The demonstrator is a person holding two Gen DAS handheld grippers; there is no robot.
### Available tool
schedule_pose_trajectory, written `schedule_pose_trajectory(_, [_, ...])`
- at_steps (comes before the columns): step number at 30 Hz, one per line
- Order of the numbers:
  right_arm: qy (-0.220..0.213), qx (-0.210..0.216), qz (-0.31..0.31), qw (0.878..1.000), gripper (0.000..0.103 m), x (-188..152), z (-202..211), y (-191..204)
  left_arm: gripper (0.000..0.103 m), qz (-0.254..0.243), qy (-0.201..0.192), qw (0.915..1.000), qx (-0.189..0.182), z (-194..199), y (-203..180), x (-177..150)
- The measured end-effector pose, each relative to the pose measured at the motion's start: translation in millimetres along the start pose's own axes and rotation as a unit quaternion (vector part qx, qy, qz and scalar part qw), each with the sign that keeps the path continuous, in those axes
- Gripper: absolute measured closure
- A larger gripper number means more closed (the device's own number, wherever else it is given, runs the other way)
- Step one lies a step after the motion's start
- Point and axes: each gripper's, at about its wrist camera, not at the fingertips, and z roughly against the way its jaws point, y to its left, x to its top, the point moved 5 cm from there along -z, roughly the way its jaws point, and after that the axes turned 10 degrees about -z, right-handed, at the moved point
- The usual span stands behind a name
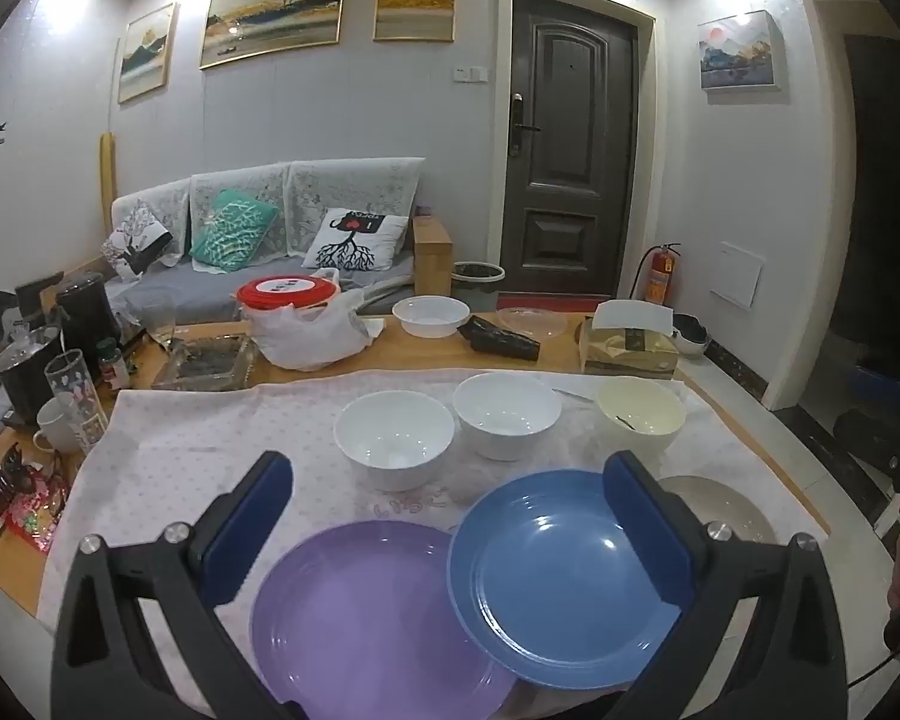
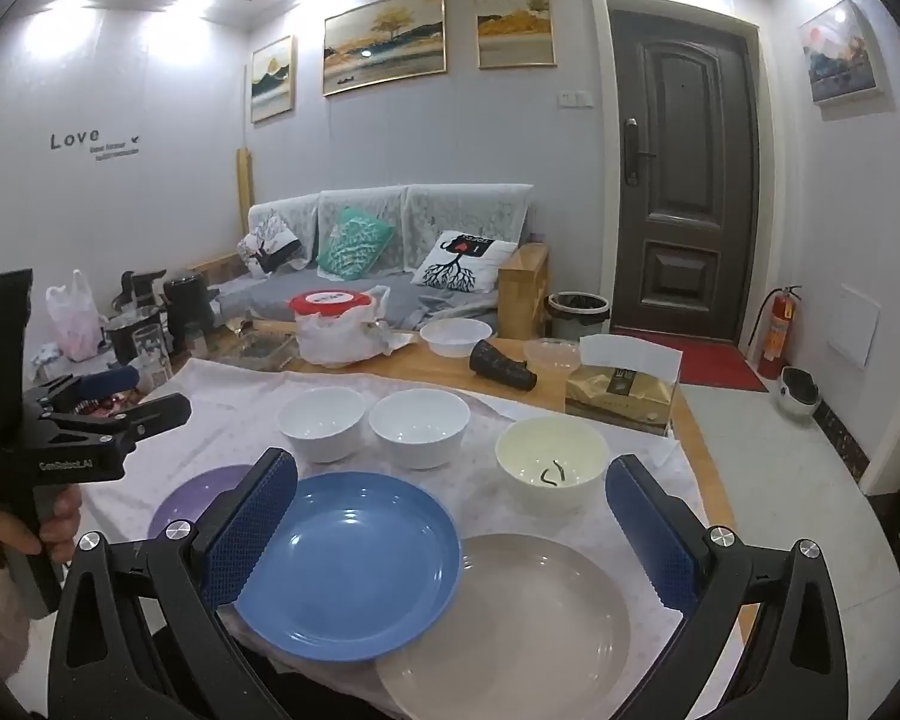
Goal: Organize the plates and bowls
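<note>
Three plates lie at the near edge of a pale dotted cloth (image 1: pixel 210 438): a purple plate (image 1: pixel 366 618) at left, a blue plate (image 1: pixel 564 576) overlapping it, and a beige plate (image 2: pixel 510 618) at right, overlapped by the blue plate (image 2: pixel 348 564). Behind them stand two white bowls (image 1: pixel 393 438) (image 1: pixel 507 414) and a cream bowl (image 1: pixel 641 414) with small dark bits inside. My left gripper (image 1: pixel 450 474) is open and empty above the purple and blue plates. My right gripper (image 2: pixel 450 480) is open and empty above the blue and beige plates.
At the table's back stand a red-lidded tub in a white bag (image 1: pixel 297 312), a white bowl (image 1: pixel 431 315), a dark pouch (image 1: pixel 498 339), a clear lid (image 1: pixel 531 318) and a tissue box (image 1: pixel 627 345). Kettles, glasses and a mug (image 1: pixel 54 432) crowd the left edge.
</note>
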Motion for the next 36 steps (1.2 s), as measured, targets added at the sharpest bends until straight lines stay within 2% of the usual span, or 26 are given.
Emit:
schedule_pose_trajectory(18, [-0.006,-0.001,0.011,1.000,0.001,0,-9,7,0.000,-0.003,0.000,1.0000,-0.007,3,-5,1])
schedule_pose_trajectory(36, [-0.009,-0.003,0.004,1.000,0.001,2,-2,5,0.000,-0.005,-0.005,0.9999,-0.008,4,-8,5])
